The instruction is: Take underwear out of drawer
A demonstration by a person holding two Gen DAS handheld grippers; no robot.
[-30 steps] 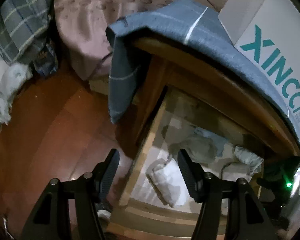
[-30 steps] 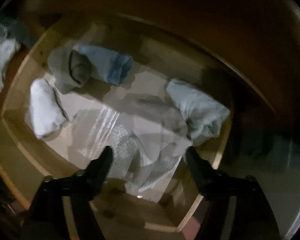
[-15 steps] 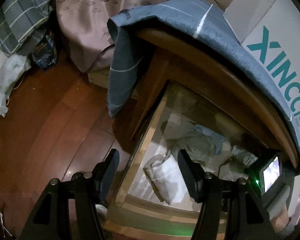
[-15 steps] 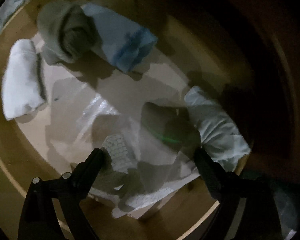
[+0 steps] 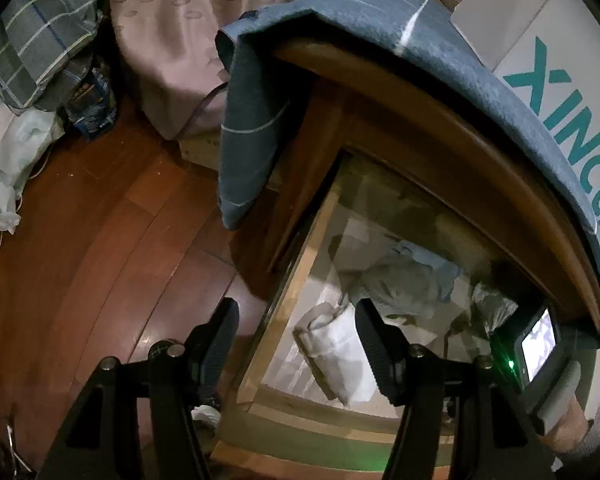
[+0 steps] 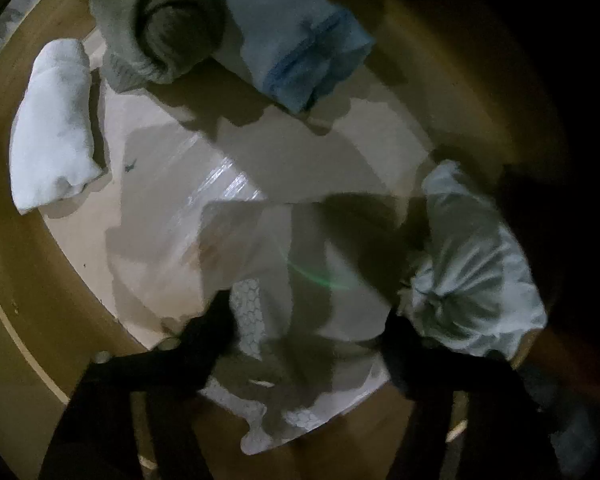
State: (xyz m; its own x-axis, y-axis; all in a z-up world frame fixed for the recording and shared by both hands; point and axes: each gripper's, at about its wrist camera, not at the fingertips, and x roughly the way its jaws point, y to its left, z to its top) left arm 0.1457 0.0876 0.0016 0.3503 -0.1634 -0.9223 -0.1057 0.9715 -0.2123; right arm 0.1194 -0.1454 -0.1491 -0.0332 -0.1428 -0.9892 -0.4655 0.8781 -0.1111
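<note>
The wooden drawer (image 5: 296, 292) stands pulled out, and its inside (image 6: 24, 320) holds several pieces of underwear. A white roll (image 6: 52, 128) lies at the left, with a grey roll (image 6: 152, 28) and a blue roll (image 6: 292, 48) at the back. At the right is a pale crumpled piece (image 6: 476, 264). My right gripper (image 6: 308, 324) points down into the drawer. Its jaws are closing, and a flat white patterned garment (image 6: 300, 292) lies between the fingers. My left gripper (image 5: 296, 340) hangs open and empty over the drawer's left rail, above the white roll (image 5: 336, 356).
A blue-grey cloth (image 5: 260, 120) hangs over the cabinet top, and a white box with teal lettering (image 5: 560, 80) stands on it. A bed with a pink spotted sheet (image 5: 180, 40) and a plaid pillow (image 5: 32, 32) border the wooden floor (image 5: 80, 220).
My right gripper has sunk into the drawer and rolled, and its fingers have drawn closer together around the white patterned garment. The left gripper's view has hardly shifted.
</note>
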